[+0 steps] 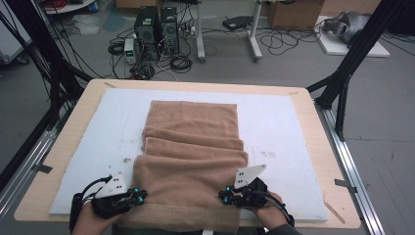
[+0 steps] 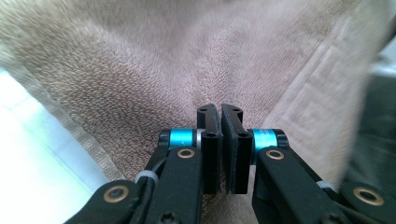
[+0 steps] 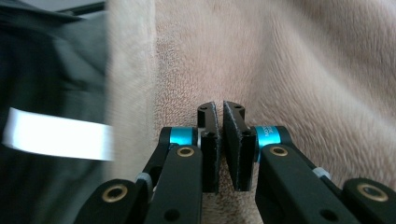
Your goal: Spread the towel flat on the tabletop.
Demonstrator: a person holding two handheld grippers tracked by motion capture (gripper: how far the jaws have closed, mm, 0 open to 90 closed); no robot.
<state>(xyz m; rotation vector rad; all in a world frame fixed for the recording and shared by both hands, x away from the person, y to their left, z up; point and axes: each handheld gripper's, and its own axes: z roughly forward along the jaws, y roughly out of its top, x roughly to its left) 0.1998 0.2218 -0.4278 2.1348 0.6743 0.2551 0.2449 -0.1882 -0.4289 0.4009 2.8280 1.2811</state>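
A tan towel lies rumpled on a white mat, its near end hanging over the table's front edge. My left gripper sits at the towel's near left edge, my right gripper at its near right edge, both pointing inward. In the left gripper view the jaws stand pressed together and the terry cloth puckers toward them. In the right gripper view the jaws are closed with a sliver of towel pinched between the pads.
The white foam mat covers most of the wooden table. Black frame struts rise at both far sides. Computer towers and cables stand on the floor beyond. A white tag hangs by the towel's edge against dark clothing.
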